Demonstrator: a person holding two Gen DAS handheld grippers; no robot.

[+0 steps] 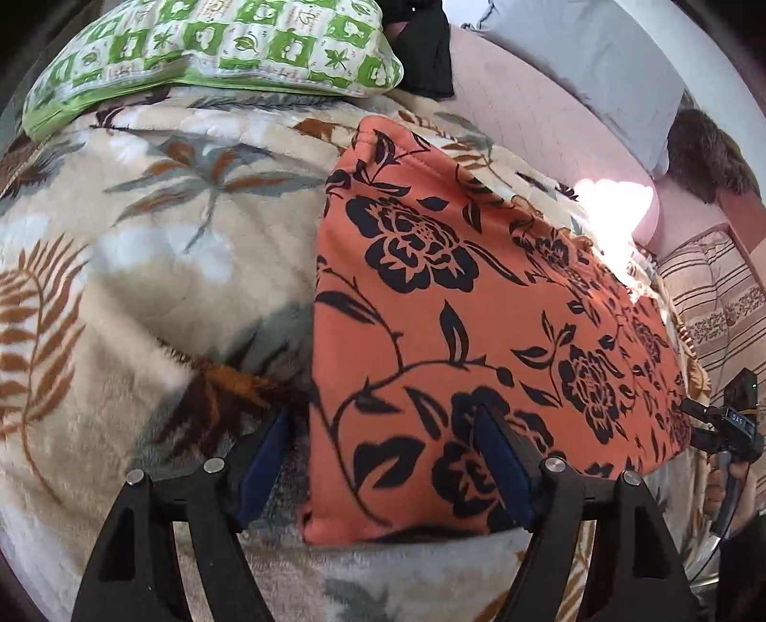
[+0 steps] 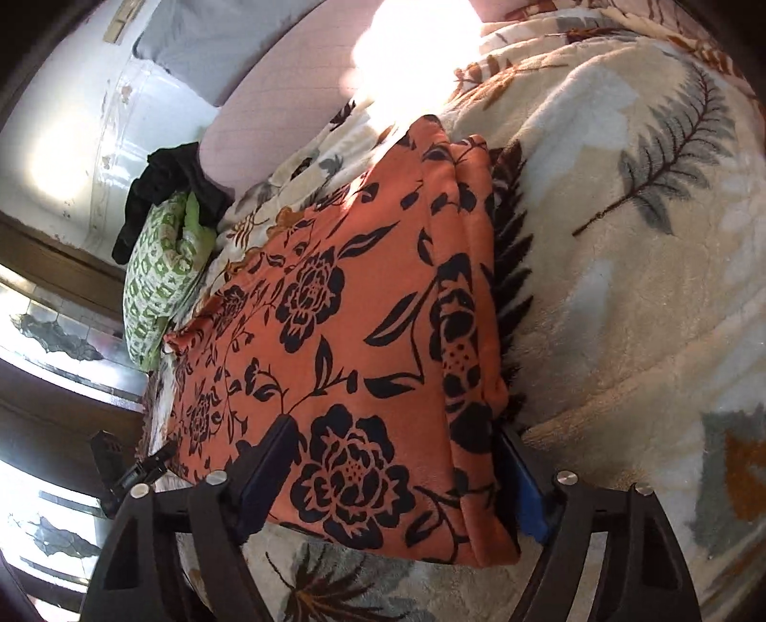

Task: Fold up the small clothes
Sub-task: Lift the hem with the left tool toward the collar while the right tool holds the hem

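An orange cloth with a black flower print [image 1: 478,296] lies flat and folded on a cream leaf-patterned blanket [image 1: 143,268]. My left gripper [image 1: 383,426] is open over the cloth's near left corner. One finger stands on the blanket beside the edge, the other over the cloth. In the right wrist view the same cloth [image 2: 344,335] shows stacked layers along its right edge. My right gripper [image 2: 397,435] is open and straddles the cloth's near right corner, with the right finger beside the layered edge. Each gripper shows small in the other's view: the right gripper [image 1: 718,423] and the left gripper [image 2: 139,461].
A green-and-white checked pillow [image 1: 215,48] lies at the far side with a black garment [image 1: 426,52] beside it. A pink sheet [image 1: 541,124] and a grey pillow [image 1: 598,62] lie beyond the blanket. Bright sunlight [image 2: 411,43] washes out the far corner.
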